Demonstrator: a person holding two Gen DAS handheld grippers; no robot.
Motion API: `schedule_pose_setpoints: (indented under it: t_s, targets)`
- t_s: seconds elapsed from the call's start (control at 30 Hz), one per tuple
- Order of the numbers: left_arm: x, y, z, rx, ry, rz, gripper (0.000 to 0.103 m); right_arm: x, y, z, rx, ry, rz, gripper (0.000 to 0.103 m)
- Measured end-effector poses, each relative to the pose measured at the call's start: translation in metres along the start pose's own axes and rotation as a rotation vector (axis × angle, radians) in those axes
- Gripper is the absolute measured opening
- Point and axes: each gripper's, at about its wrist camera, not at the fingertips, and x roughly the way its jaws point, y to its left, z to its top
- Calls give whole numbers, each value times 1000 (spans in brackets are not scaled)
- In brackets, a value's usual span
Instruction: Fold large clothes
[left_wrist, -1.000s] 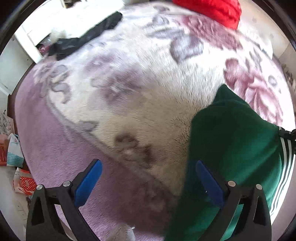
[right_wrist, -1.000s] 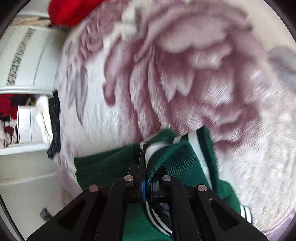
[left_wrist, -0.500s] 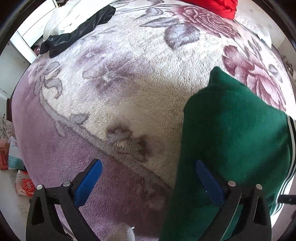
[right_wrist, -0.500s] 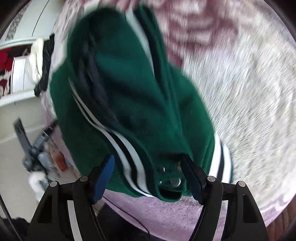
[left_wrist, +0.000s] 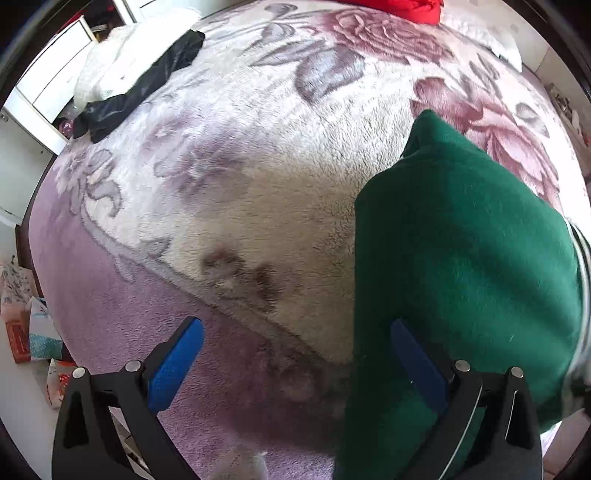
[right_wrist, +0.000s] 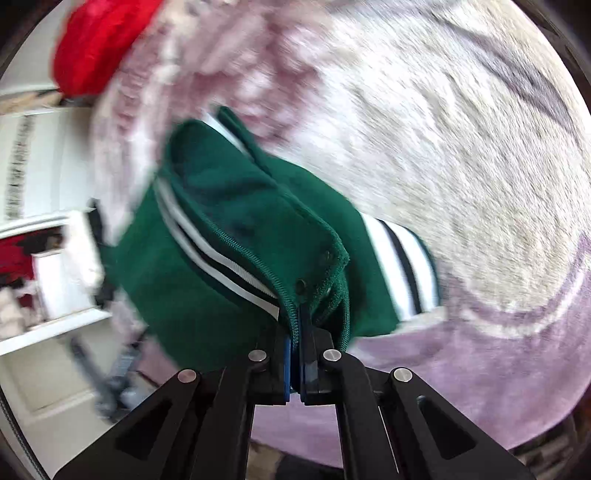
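A dark green jacket (left_wrist: 465, 266) with white and black striped trim lies folded on a flowered plush blanket (left_wrist: 258, 155). In the left wrist view it fills the right side. My left gripper (left_wrist: 295, 354) is open and empty, its right finger against the jacket's near left edge. In the right wrist view my right gripper (right_wrist: 295, 354) is shut on the green jacket (right_wrist: 229, 236) at its zipper edge near the snaps, and the cloth bunches up in front of it. The view is blurred.
A black garment (left_wrist: 144, 81) and white bedding (left_wrist: 107, 62) lie at the far left of the bed. A red garment (left_wrist: 399, 7) lies at the far edge, also in the right wrist view (right_wrist: 99, 40). White cabinets (right_wrist: 40, 155) stand to the left. Bags (left_wrist: 22, 325) sit on the floor.
My right gripper opened half a second ago and has now shut again on the jacket's zipper edge. The left gripper stays open and has edged forward over the blanket.
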Motion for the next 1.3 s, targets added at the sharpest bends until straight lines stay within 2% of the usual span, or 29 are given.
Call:
schedule_pose_setpoints:
  t_s: [0.07, 0.13, 0.2, 0.27, 0.3, 0.33, 0.4, 0.5, 0.6, 0.67, 0.7, 0.73, 0.77, 0.9, 1.0, 1.03, 1.1, 1.17, 1.2, 1.23, 1.27, 1.3]
  targets:
    - [5, -3, 4, 16, 3, 24, 103, 29, -7, 10, 9, 45, -65, 4]
    - [7, 2, 9, 14, 13, 36, 103, 49, 7, 24, -68, 120, -92, 7]
    - [4, 10, 16, -1, 5, 19, 103, 43, 30, 37, -152, 165, -111, 13]
    - [0, 15, 26, -1, -15, 22, 103, 24, 47, 47, -208, 139, -93, 21]
    - [0, 16, 29, 1, -22, 25, 103, 13, 55, 54, -232, 108, -84, 41]
    - [0, 18, 39, 0, -35, 32, 103, 4, 63, 62, -252, 75, -67, 68]
    - [7, 18, 56, -8, -47, 21, 103, -7, 81, 83, -287, 4, -4, 86]
    - [37, 13, 79, -16, -10, 16, 103, 3, 111, 115, -327, -37, 53, 86]
    - [56, 6, 89, 9, -1, 54, 103, 48, 146, 147, -358, 16, 140, 85]
    - [61, 7, 94, 14, -5, 55, 103, 78, 157, 151, -391, 48, 142, 44]
    - [61, 9, 95, 9, -4, 46, 103, 88, 168, 148, -439, 55, 83, 24]
    - [59, 13, 96, -4, -1, 32, 103, 93, 177, 144, -507, 37, 12, 15]
    - [58, 14, 97, -11, 3, 26, 103, 89, 182, 141, -518, 17, 1, 10]
    - [47, 14, 100, -33, -13, -13, 103, 55, 195, 144, -416, -104, 48, 9]
    - [46, 3, 108, -10, -25, -12, 103, 54, 195, 151, -347, -161, 13, 9]
    - [47, -2, 111, 5, -30, 3, 103, 61, 191, 153, -317, -148, 2, 9]
    - [47, -5, 114, 24, -33, 16, 103, 89, 182, 161, -308, -59, -58, 11]
    - [39, -4, 113, 38, -48, 29, 103, 91, 172, 163, -296, -1, -23, 14]
    - [37, -3, 111, 41, -54, 32, 103, 86, 171, 163, -298, 24, 10, 24]
    - [31, 0, 106, 48, -64, 42, 103, 77, 168, 161, -305, 43, 18, 41]
    - [26, 2, 101, 52, -70, 50, 103, 63, 162, 156, -308, 49, 0, 49]
    - [22, 5, 94, 52, -77, 53, 103, 51, 154, 150, -307, 43, -9, 63]
